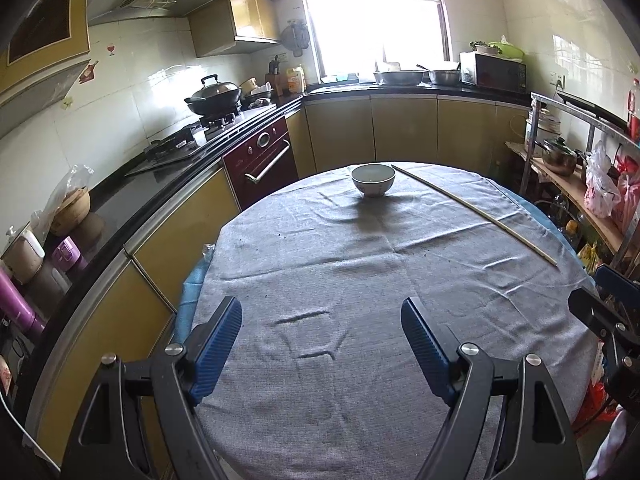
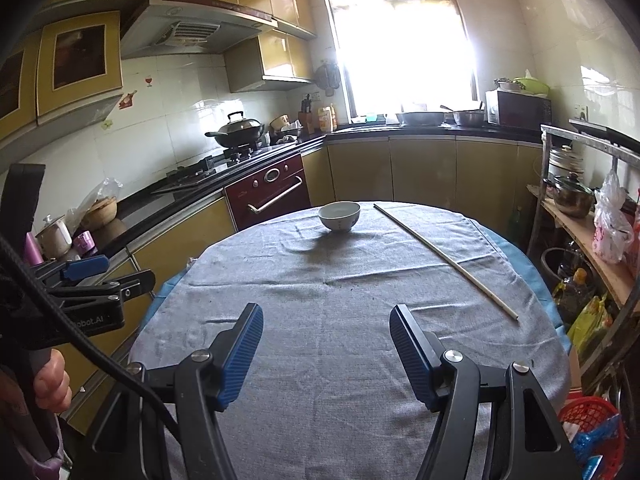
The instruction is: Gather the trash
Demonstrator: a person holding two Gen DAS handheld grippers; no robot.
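Note:
A round table under a grey cloth [image 1: 360, 280] fills both views [image 2: 340, 300]. On it stand a white bowl [image 1: 373, 179] [image 2: 339, 216] at the far side and a long thin pale stick [image 1: 472, 212] [image 2: 444, 258] lying to the right. Small dark crumbs [image 1: 282, 236] dot the cloth. My left gripper [image 1: 322, 312] is open and empty above the near part of the table. My right gripper [image 2: 326, 318] is open and empty, also above the near part. A red basket [image 2: 596, 428] with blue wrappers sits on the floor at the lower right.
A black counter with a stove and wok [image 1: 214, 96] runs along the left, with a dark red oven [image 1: 264, 156] below. A metal rack with a pot [image 1: 560, 156] and plastic bags [image 1: 600, 184] stands at the right. The left gripper's body [image 2: 80, 292] shows at the left.

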